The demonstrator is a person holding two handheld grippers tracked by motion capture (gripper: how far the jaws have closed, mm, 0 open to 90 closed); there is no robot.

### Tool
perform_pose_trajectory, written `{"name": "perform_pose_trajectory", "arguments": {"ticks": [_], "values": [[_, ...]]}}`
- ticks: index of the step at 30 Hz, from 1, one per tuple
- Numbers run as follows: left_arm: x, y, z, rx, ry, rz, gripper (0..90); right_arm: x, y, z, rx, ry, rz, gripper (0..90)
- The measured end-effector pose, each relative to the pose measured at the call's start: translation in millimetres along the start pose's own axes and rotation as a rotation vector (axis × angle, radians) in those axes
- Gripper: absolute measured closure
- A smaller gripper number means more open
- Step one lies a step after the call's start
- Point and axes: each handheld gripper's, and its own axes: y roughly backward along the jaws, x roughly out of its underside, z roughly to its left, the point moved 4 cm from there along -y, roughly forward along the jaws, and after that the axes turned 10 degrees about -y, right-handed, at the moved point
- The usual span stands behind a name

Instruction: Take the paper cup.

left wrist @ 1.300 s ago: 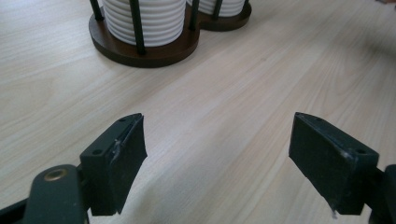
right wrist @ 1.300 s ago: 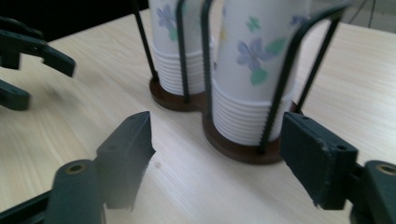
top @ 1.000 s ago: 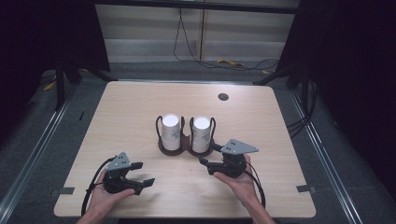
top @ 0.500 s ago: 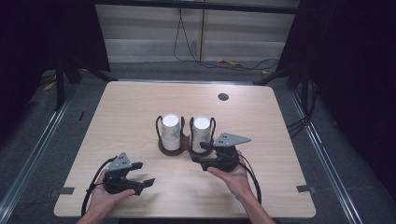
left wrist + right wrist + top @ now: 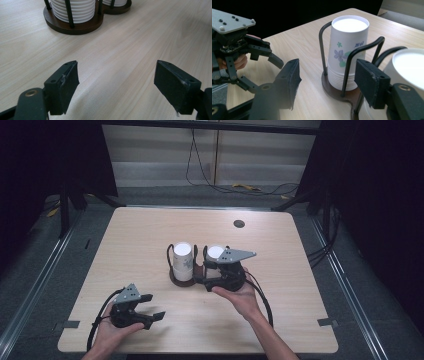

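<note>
Two stacks of white paper cups stand upside down in a dark wire holder (image 5: 181, 281) at the table's middle: the left stack (image 5: 183, 260) and the right stack (image 5: 215, 253). My right gripper (image 5: 202, 272) hovers at the right stack, pointing left. Its jaws have just been opening a little and stand narrowly apart with nothing pressed between the pads (image 5: 328, 72). Beyond them rises the flower-printed left stack (image 5: 347, 47); the right stack (image 5: 409, 67) lies under the right jaw. My left gripper (image 5: 154, 306) rests open near the front left, wide jaws (image 5: 116, 82) over bare wood, facing the holder base (image 5: 75, 26).
The light wooden table (image 5: 300, 270) has a small dark round hole (image 5: 239, 224) at the back right. Cables trail from both grippers toward the front edge. Dark floor and metal rails surround the table.
My right gripper has moved left and up, from beside the holder's front right to over the right cup stack. The left gripper has stayed where it was.
</note>
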Motion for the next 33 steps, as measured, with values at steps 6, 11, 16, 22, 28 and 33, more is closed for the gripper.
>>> {"name": "perform_pose_trajectory", "arguments": {"ticks": [6,11,16,22,28,33], "values": [[1.2,1.3,2.5,-0.005,0.007,0.001,19.7,-17.8,-10.6,0.5,0.0,0.041,0.029,36.7],[1.5,1.4,2.1,-0.004,0.006,0.003,19.7,-29.3,-17.1,-0.4,0.002,0.053,0.044,35.1],[1.4,1.4,2.7,-0.001,0.008,0.004,19.7,-45.6,-28.2,-4.4,0.018,0.063,0.072,29.3],[2.2,2.5,3.6,-0.003,0.012,0.002,19.7,-59.0,-41.7,-7.8,0.033,0.065,0.147,25.9],[2.4,2.7,3.6,-0.002,0.009,0.0,19.7,-69.8,-50.8,-8.7,0.038,0.1,0.221,29.6],[2.4,3.3,3.8,-0.003,0.009,0.0,19.7,-75.7,-61.7,-11.8,0.04,0.103,0.324,24.2]]}}
